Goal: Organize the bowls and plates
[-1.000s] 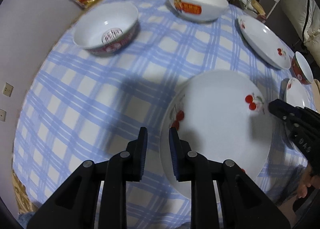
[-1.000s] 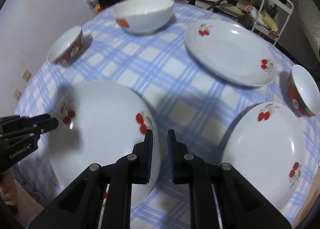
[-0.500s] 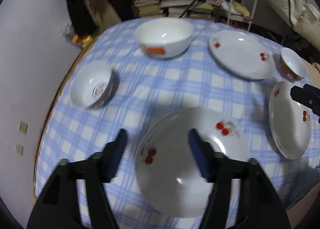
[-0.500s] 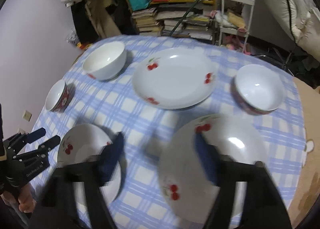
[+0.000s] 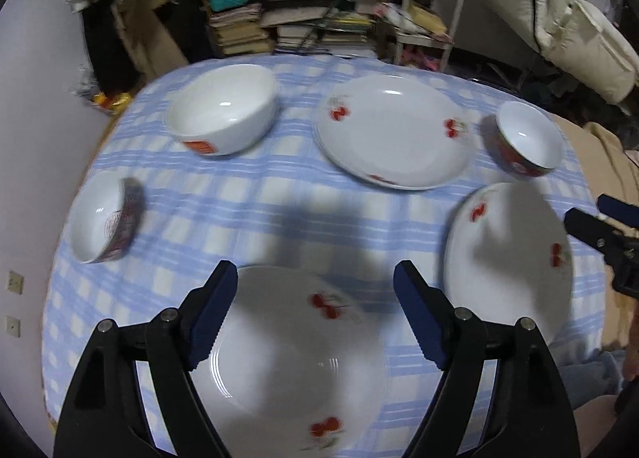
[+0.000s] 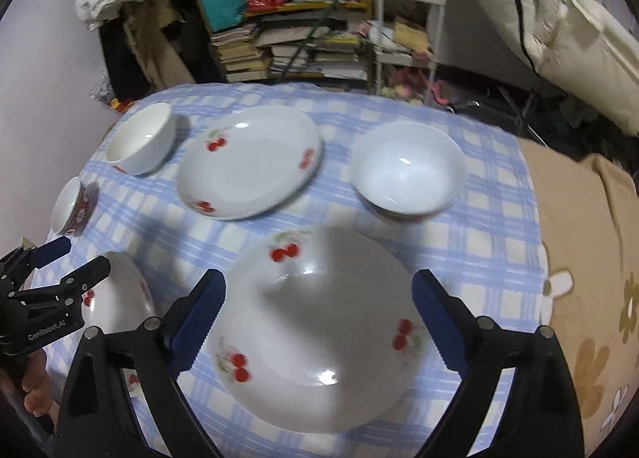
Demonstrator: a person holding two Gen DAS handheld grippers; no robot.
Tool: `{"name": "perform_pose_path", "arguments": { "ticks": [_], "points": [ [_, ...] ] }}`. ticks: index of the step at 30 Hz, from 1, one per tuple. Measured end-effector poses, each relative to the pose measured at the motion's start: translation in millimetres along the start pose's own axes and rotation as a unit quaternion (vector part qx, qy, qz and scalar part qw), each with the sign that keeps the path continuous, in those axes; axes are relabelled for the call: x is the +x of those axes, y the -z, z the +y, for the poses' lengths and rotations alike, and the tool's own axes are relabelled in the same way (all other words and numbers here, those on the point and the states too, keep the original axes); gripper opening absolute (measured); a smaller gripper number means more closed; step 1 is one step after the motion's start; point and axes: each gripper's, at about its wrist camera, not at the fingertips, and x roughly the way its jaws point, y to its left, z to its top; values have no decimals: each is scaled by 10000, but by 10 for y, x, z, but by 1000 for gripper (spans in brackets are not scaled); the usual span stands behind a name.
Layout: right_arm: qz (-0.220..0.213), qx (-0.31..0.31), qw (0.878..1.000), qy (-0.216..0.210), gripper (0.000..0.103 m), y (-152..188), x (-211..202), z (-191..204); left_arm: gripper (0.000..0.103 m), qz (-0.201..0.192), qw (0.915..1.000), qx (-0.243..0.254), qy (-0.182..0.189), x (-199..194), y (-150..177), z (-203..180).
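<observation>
Left gripper is hanging above the near plate, jaws spread wide, nothing between the pads; they have just been opening. The plate is lying flat on the checked tablecloth below and between the blue fingertips, not touched by them.

Right gripper is hovering over the right-hand plate, also gaping, empty, jaws just been opening. That plate is sitting between and beyond its fingers, clear of both pads. In the left wrist view the same plate is showing at the right, with the right gripper's tips poking in past its rim.

A third plate is lying toward the far side of the table, near the middle. A large white bowl is standing far left, a small red-patterned bowl at the left edge, tipped toward the camera or so it seems through the lens. Another red-sided bowl is sitting at the far right, just beside the third plate and the right-hand plate.

Open cloth is running across the middle of the table, between the near plates and the far row. The near plate is lying close to the front edge. The right-hand plate is close to the cloth's right edge, where a tan flowered cover is showing. Cluttered shelves and a white trolley are standing behind the table.
</observation>
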Motion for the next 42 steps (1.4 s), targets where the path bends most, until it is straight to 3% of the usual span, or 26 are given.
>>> {"name": "perform_pose_path", "arguments": {
  "ticks": [13, 21, 24, 28, 30, 32, 34, 36, 42],
  "points": [
    [759, 444, 9960, 124, 98, 334, 376, -695, 79, 364, 9974, 574, 255, 407, 2, -680],
    [999, 521, 9936, -126, 93, 434, 554, -768, 54, 714, 9938, 796, 305, 692, 45, -879],
    [996, 565, 9931, -248, 92, 452, 567, -789, 50, 842, 9927, 758, 403, 767, 74, -914],
    [1041, 658, 9917, -368, 70, 484, 590, -820, 42, 886, 9924, 665, 540, 833, 108, -933],
    [1076, 698, 9909, -419, 56, 501, 606, -847, 31, 885, 9918, 596, 701, 835, 128, -920],
    [1071, 755, 9904, -442, 32, 511, 608, -872, 17, 917, 9893, 621, 950, 841, 133, -944],
    [1049, 851, 9893, -554, 14, 512, 608, -903, 17, 899, 9892, 703, 914, 836, 134, -979],
    [1023, 957, 9876, -706, 13, 524, 598, -937, 16, 886, 9888, 714, 963, 848, 142, -976],
    [984, 914, 9889, -638, 13, 510, 564, -912, 12, 965, 9876, 535, 1121, 803, 118, -855]
  ]
}}
